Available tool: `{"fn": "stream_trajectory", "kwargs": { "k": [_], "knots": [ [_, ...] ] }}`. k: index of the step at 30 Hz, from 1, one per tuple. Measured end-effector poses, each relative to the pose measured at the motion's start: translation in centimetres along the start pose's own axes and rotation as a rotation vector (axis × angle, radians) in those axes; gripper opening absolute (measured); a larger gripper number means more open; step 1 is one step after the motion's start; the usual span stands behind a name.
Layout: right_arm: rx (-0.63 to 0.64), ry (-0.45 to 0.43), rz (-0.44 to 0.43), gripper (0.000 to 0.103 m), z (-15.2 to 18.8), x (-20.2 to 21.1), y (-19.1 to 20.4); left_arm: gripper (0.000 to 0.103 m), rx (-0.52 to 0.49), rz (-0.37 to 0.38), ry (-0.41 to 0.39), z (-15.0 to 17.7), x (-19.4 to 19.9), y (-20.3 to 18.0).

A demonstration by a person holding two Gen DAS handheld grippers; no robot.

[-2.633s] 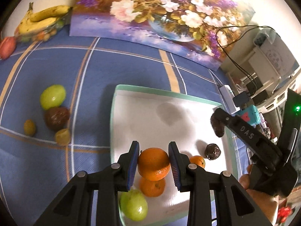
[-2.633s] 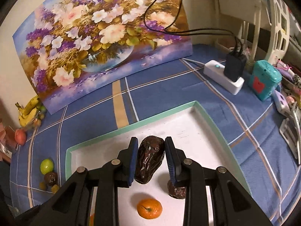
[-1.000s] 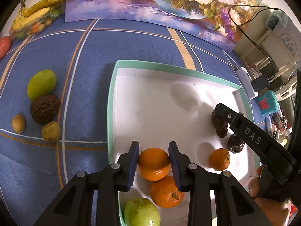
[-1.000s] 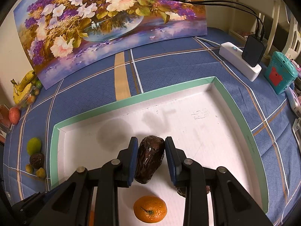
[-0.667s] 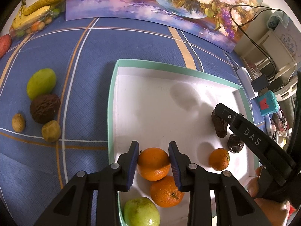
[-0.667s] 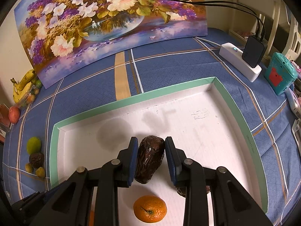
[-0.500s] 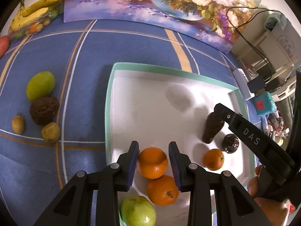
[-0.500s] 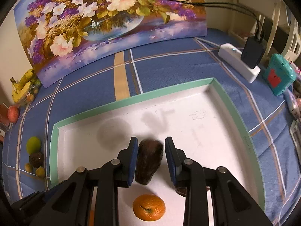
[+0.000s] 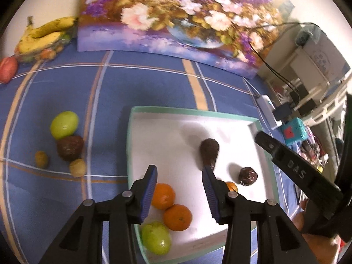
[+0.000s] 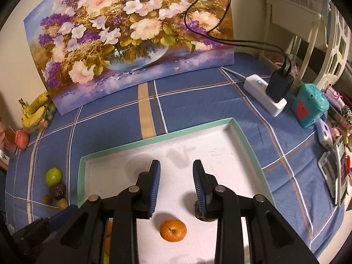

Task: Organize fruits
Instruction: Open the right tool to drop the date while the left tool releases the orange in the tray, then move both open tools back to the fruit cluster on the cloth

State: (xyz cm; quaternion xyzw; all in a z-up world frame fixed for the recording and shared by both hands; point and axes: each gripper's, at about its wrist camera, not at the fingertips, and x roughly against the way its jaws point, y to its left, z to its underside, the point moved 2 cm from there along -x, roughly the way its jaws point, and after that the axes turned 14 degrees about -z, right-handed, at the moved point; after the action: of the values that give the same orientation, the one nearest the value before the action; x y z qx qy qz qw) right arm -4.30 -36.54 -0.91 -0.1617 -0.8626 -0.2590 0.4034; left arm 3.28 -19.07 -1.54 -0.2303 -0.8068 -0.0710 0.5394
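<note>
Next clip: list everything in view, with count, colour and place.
tray: one, white, green rim, on cloth
oranges: three, orange, tray's near end
date: one, dark brown, mid-tray
wrinkled fruit: one, dark, tray, beside smallest orange
green fruit: two, one in tray's near corner, one on cloth left
brown fruit: one, dark, cloth, beside that green one
small fruits: two, yellowish, beside brown fruit
bananas: bunch, yellow, far left
painting: one, flowers, at back
power strip: one, white, right of tray
left gripper: black, open above oranges, jaws just been opening, nothing between
right gripper: black, open, empty, above tray
</note>
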Motion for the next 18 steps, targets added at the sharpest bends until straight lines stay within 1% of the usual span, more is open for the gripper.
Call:
{"fn": "stream_trajectory", "kwargs": {
  "k": [4,8,10,12,14,18],
  "knots": [
    [0.001,0.017,0.016,0.031,0.2,0.7,0.1,0.046,0.051,-0.058,0.002,-0.1,0.5,1.8],
    [0.003,0.030,0.009,0.031,0.4,0.9,0.3,0.047,0.113,-0.086,0.007,-0.4,0.8,4.1],
    [0.006,0.036,0.003,0.033,0.5,0.9,0.5,0.055,0.143,-0.093,0.008,-0.5,1.0,5.1],
    [0.005,0.042,0.001,0.039,0.6,0.8,0.5,0.056,0.181,-0.090,0.013,-0.6,1.2,6.3],
    [0.003,0.049,-0.002,0.039,0.7,0.7,0.6,0.056,0.205,-0.093,0.015,-0.7,1.3,7.1],
    [0.010,0.060,-0.011,0.039,0.9,0.5,1.0,0.059,0.252,-0.109,0.020,-0.7,1.5,9.0]
  ]
}}
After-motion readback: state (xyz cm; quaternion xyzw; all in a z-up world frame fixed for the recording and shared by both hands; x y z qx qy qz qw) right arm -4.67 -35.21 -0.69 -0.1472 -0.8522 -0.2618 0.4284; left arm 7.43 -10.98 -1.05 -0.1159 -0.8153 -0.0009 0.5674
